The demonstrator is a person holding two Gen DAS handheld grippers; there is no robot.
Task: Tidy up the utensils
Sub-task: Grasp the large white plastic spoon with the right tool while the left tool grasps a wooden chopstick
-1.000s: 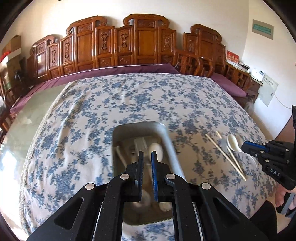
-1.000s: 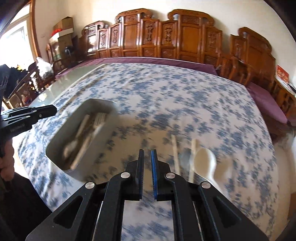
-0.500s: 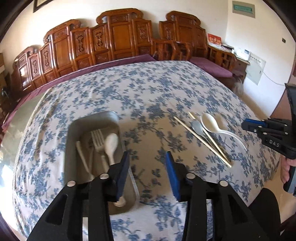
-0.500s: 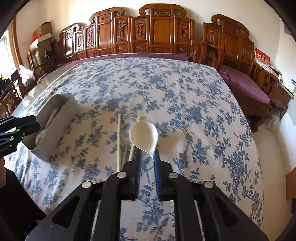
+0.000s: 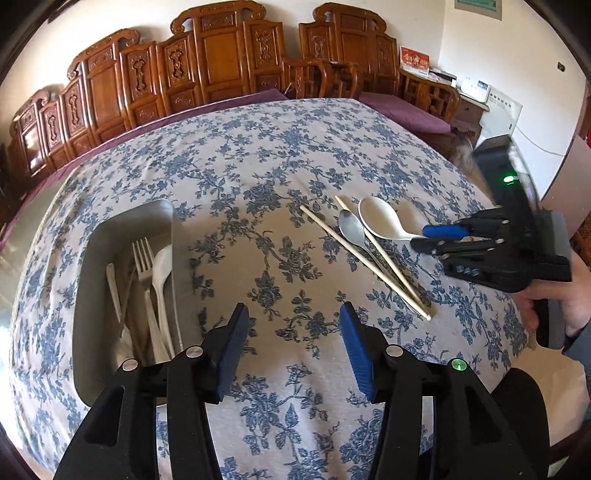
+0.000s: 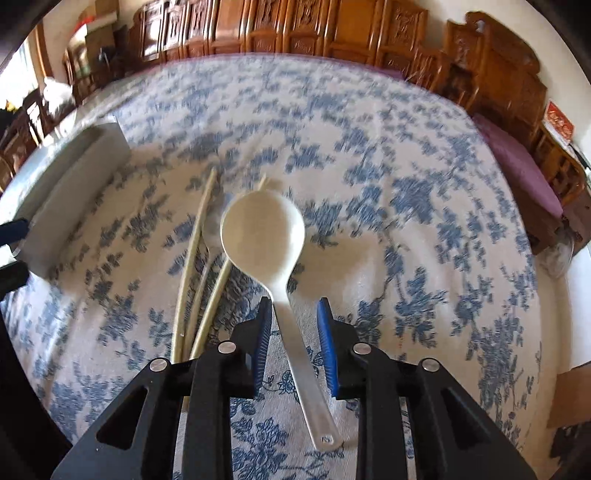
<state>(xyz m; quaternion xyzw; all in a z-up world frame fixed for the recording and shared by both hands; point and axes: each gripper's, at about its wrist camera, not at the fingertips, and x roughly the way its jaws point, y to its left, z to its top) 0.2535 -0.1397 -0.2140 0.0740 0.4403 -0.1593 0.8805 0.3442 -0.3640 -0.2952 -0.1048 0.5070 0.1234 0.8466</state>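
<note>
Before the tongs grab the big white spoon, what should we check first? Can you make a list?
1. White spoon handle sits between the right tongs: ok.
2. Right tongs' jaws are opening, pads not yet pressing on the handle: ok.
3. Chopsticks and metal spoon lie outside the right tongs: ok.
4. Left tongs are empty and opening: ok.
5. Tray has room beside the fork: ok.
6. Spoon lies flat on the tablecloth: cannot tell, picture blurred.

Blurred tablecloth (image 6: pixel 369 155), wooden chairs (image 6: pixel 332 33).
</note>
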